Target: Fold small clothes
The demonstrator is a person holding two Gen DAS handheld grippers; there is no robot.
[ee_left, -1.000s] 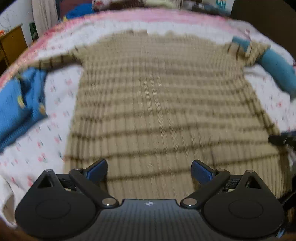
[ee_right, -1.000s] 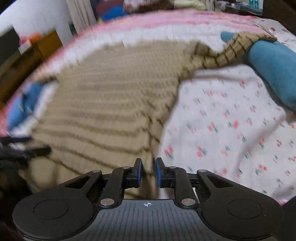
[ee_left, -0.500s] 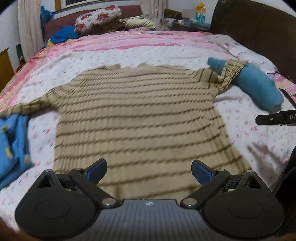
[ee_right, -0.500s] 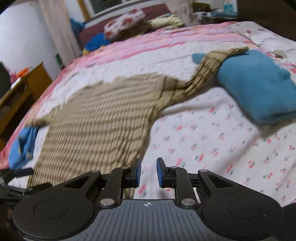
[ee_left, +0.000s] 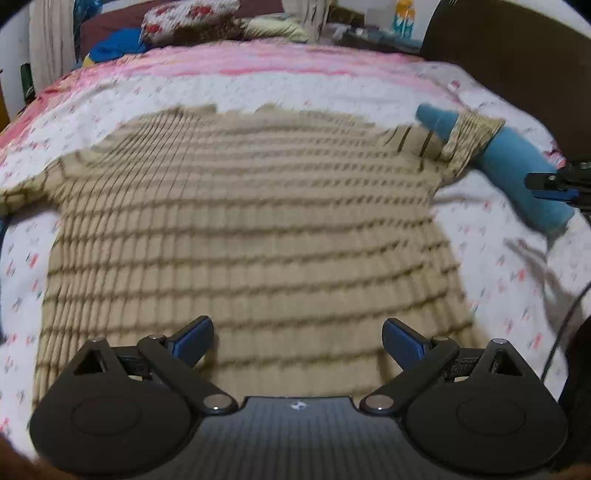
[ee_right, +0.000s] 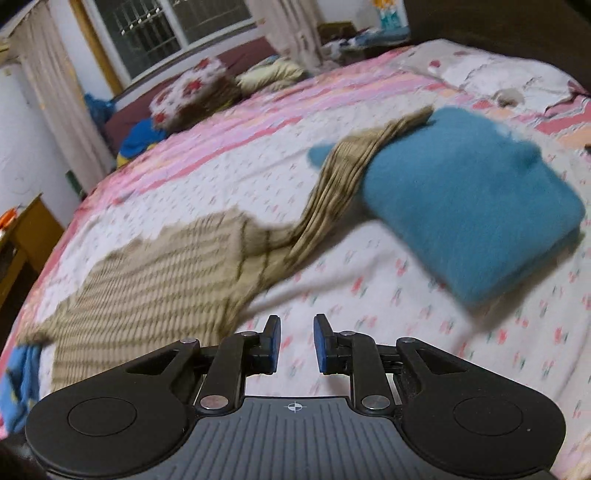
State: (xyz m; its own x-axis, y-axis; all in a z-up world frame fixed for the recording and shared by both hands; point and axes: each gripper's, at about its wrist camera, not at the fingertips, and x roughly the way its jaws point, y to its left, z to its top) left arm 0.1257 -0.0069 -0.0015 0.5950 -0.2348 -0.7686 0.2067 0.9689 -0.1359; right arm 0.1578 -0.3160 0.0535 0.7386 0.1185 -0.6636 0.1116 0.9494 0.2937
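While left gripper (ee_left: 298, 341) hovers open, striped sweater (ee_left: 243, 236) flat beneath.

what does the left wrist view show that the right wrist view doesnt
Only the left wrist view shows the striped tan sweater spread whole and flat, with the left claw wide open above its hem and the right claw seen from outside at the picture's right edge.

Only the right wrist view shows the barred window, the wooden cabinet and the right claw's narrow, empty gap.

Both show the floral bedsheet, the folded teal garment with a sweater sleeve draped over it, and the patterned pillow.
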